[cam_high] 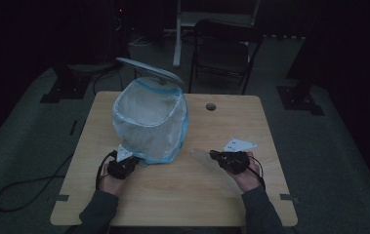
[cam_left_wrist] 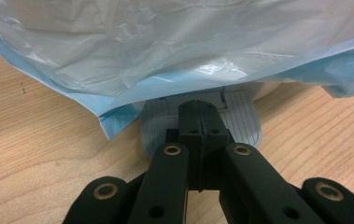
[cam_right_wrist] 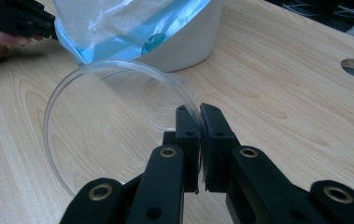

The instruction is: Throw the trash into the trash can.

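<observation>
Black jaws of the right gripper (cam_right_wrist: pixel 198 122) pinch a clear plastic cup (cam_right_wrist: pixel 114 126) by its rim. Closed, the left gripper (cam_left_wrist: pixel 201 116) presses the pedal (cam_left_wrist: pixel 244 121) of the lined bin (cam_high: pixel 149 122), whose lid (cam_high: pixel 149 69) stands up. Dropping the cup in remains, I judge.

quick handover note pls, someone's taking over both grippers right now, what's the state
Left gripper: shut, tips pressing the ribbed grey pedal of the small white pedal bin; its lid stands open.
Right gripper: shut on the rim of the clear plastic cup, held on its side beside the bin.
The bin, lined with a pale blue plastic bag, stands on the wooden table.
Done: lid open, cup gripped.
Left, probably: drop the cup in the bin, release the pedal.
</observation>
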The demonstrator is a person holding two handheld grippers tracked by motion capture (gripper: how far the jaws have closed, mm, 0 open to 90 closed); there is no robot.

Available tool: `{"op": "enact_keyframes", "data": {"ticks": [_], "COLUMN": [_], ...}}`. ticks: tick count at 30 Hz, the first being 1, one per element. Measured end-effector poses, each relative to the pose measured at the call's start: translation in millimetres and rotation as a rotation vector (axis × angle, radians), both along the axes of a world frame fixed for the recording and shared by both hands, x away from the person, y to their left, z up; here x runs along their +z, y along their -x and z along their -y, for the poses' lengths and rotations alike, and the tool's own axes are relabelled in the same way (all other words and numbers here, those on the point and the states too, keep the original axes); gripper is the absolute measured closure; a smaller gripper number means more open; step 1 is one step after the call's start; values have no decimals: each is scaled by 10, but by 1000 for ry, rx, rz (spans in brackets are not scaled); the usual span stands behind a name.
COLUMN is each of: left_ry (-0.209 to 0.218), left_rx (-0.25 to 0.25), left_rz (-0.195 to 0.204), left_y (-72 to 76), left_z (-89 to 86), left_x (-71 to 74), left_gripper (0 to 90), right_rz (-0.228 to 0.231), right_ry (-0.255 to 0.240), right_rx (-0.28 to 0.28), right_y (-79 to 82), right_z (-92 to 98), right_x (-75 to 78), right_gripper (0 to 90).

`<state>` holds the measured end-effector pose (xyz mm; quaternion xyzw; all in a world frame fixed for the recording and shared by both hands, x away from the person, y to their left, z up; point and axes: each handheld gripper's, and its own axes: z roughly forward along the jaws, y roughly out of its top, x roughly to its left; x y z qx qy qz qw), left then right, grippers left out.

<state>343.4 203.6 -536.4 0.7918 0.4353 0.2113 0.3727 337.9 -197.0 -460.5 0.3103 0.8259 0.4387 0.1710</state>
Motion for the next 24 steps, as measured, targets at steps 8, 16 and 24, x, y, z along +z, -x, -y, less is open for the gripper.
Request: {"op": "enact_keyframes", "data": {"ticks": [8, 16, 24], "left_ry": [0, 4, 1], "left_rx": [2, 2, 2], "left_rz": [0, -1, -1], "left_y": [2, 2, 3], "left_z": [3, 2, 2], "left_x": [0, -1, -1], "left_gripper": [900, 900, 900], "right_rz": [18, 46, 57], "right_ry": [-13, -28, -35], "right_rx": [1, 10, 16], "right_y": [-24, -46, -57], "right_z": [-6, -9, -31], "right_x": [104, 227, 329], "right_gripper": [868, 868, 868]}}
